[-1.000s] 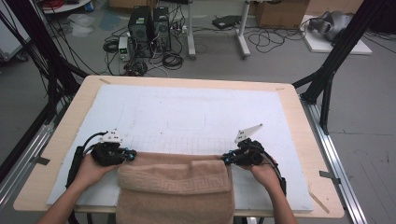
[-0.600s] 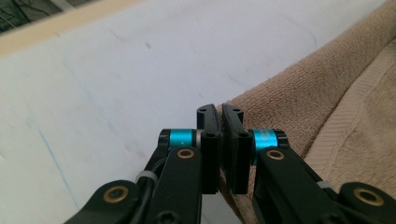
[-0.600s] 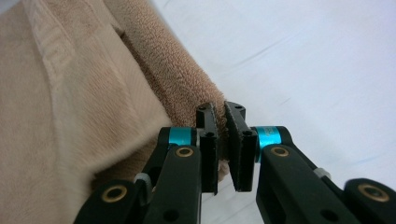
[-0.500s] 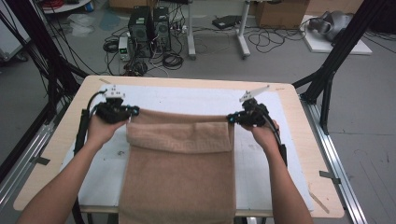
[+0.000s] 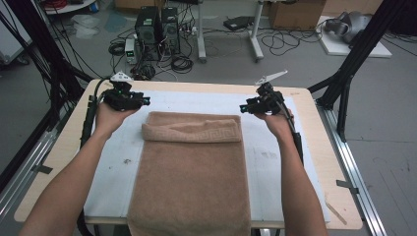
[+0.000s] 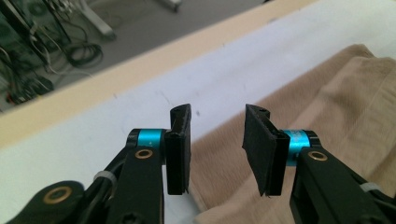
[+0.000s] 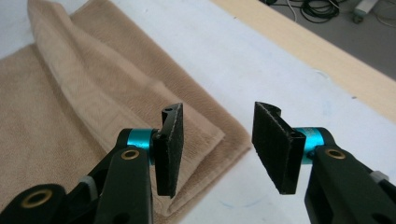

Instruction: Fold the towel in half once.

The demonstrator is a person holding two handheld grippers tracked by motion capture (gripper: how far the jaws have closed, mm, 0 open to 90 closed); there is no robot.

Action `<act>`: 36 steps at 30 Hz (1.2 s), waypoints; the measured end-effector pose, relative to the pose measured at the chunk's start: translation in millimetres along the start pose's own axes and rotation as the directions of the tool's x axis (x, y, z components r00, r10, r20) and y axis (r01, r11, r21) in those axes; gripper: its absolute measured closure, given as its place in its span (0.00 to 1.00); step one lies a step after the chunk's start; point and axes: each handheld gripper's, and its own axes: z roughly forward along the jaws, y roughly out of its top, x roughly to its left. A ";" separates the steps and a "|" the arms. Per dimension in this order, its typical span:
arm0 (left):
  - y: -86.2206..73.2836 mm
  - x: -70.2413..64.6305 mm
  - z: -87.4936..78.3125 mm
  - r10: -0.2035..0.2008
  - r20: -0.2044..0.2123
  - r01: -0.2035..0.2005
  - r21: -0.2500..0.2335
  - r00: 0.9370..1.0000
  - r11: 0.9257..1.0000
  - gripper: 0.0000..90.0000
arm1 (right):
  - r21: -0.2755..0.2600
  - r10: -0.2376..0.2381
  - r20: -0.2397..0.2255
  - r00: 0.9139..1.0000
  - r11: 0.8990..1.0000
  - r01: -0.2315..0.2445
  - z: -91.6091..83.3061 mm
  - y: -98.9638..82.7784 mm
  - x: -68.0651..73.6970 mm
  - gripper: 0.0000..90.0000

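A tan towel lies spread on the white mat, hanging over the near table edge. Its far edge is folded back into a patterned band. My left gripper hovers just beyond the towel's far left corner. My right gripper hovers by the far right corner. Both have just been opening and nothing is between their jaws. In the left gripper view the gripper stands open above the towel. In the right gripper view the gripper stands open above the towel's folded corner.
The wooden table frames the mat, with metal rails along both sides. Black frame legs rise at the far corners. On the floor beyond are computer towers, cables and boxes.
Both grippers carried the towel's edge from the near side to the far side, spreading it out. They have since let go, and the towel's far edge now lies folded on the mat.
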 end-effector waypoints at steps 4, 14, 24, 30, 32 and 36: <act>-24.1 -2.4 10.9 -0.019 0.032 0.017 0.035 0.999 0.999 0.66 | 0.020 0.012 -0.025 1.000 1.000 -0.012 15.8 -17.1 6.9 0.58; -60.1 -10.0 38.3 -0.049 0.065 0.037 0.170 0.997 0.985 0.62 | 0.151 0.001 -0.040 0.999 0.988 0.005 56.1 -28.2 22.2 0.55; -66.4 -19.5 43.9 0.010 0.086 -0.030 0.229 0.996 0.973 0.83 | 0.205 0.029 -0.023 0.999 0.979 -0.023 80.1 -37.0 23.4 0.63; -64.4 -22.5 43.7 0.037 0.074 -0.052 0.219 0.997 0.974 0.90 | 0.162 0.008 -0.032 0.999 0.987 -0.003 80.2 -43.6 27.2 0.84; -64.0 -23.2 43.0 0.044 0.072 -0.059 0.218 0.996 0.974 0.91 | 0.162 0.031 -0.052 0.998 0.987 -0.022 79.3 -46.1 26.5 0.88; -62.0 -23.5 39.3 0.044 0.071 -0.057 0.191 0.996 0.980 0.92 | 0.160 -0.009 -0.053 0.999 0.987 0.017 76.4 -44.8 29.9 0.91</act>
